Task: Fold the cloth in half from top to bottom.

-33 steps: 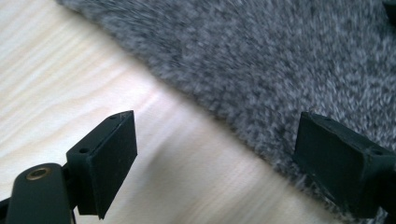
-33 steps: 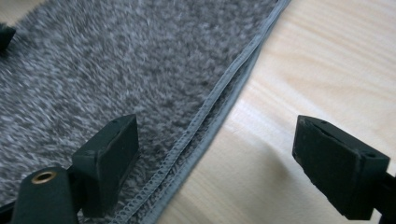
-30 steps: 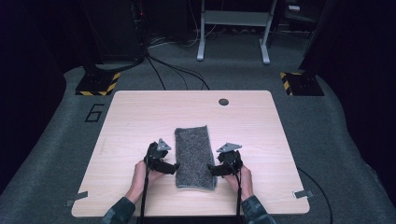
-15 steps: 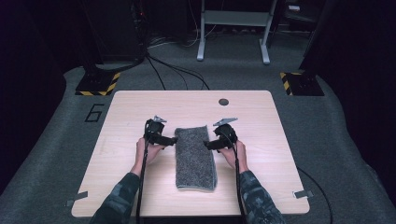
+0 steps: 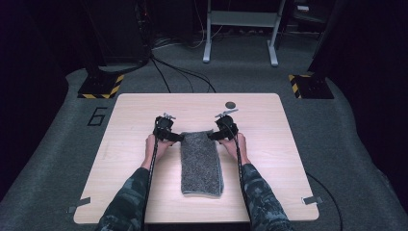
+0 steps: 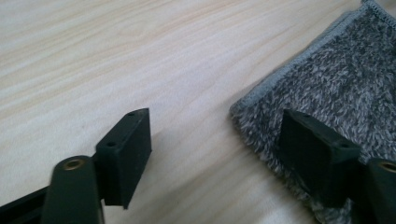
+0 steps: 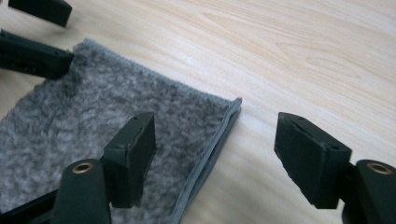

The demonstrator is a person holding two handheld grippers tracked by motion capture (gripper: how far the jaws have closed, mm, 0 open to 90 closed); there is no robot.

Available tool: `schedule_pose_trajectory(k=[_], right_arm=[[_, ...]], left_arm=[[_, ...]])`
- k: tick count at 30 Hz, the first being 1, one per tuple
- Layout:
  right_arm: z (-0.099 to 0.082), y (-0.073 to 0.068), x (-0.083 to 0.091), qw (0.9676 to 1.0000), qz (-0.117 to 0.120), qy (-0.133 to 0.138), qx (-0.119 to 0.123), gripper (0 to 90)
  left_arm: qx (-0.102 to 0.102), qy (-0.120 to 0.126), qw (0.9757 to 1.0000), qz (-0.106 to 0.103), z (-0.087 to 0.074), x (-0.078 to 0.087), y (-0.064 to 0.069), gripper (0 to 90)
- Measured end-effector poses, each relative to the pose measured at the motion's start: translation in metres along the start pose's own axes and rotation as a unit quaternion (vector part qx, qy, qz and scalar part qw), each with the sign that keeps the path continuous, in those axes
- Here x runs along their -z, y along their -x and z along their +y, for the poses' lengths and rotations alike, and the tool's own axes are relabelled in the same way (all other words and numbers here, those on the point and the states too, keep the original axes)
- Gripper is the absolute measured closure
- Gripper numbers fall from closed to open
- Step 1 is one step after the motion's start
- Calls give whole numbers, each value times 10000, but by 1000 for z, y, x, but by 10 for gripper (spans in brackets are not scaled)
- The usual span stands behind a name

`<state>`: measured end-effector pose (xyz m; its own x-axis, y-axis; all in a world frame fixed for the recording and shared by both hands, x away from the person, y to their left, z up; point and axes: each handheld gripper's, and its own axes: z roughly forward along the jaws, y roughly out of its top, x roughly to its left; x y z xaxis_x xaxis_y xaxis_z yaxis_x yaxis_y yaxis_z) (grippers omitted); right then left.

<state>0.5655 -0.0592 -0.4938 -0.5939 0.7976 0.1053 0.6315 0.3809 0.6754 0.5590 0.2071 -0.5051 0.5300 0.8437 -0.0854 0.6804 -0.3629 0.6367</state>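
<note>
Table (image 5: 269, 144): folded grey towel (image 5: 201, 163), long axis near–far

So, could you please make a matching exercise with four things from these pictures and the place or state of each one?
Things:
1. towel
2. left tool
3. right tool
4. small dark disc

Places or states:
A. open, at the towel's far right corner
B. on the table near its far edge, apart from the towel
C. folded, flat in the middle of the table
D. open, at the towel's far left corner

Pairs: 1-C, 2-D, 3-A, 4-B
</note>
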Motion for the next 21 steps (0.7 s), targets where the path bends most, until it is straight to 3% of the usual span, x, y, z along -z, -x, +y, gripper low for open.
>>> schedule_pose_trajectory(k=[5, 8, 10, 16, 21], right_arm=[[3, 1, -11, 9998, -120, -139, 74, 444], [5, 3, -14, 9998, -102, -161, 31, 499], [7, 5, -16, 9997, -182, -173, 76, 544], [5, 5, -21, 9993, -189, -273, 141, 611], [5, 3, -22, 9994, -165, -270, 165, 691]], left_arm=[[-141, 39, 9999, -82, 1, -5, 3, 339], [-130, 62, 9998, -150, 3, -6, 1, 355], [-12, 108, 9997, -206, 7, -7, -1, 348], [20, 86, 9998, -152, 14, -10, -2, 371], [-40, -9, 9998, -170, 14, -14, 3, 519]])
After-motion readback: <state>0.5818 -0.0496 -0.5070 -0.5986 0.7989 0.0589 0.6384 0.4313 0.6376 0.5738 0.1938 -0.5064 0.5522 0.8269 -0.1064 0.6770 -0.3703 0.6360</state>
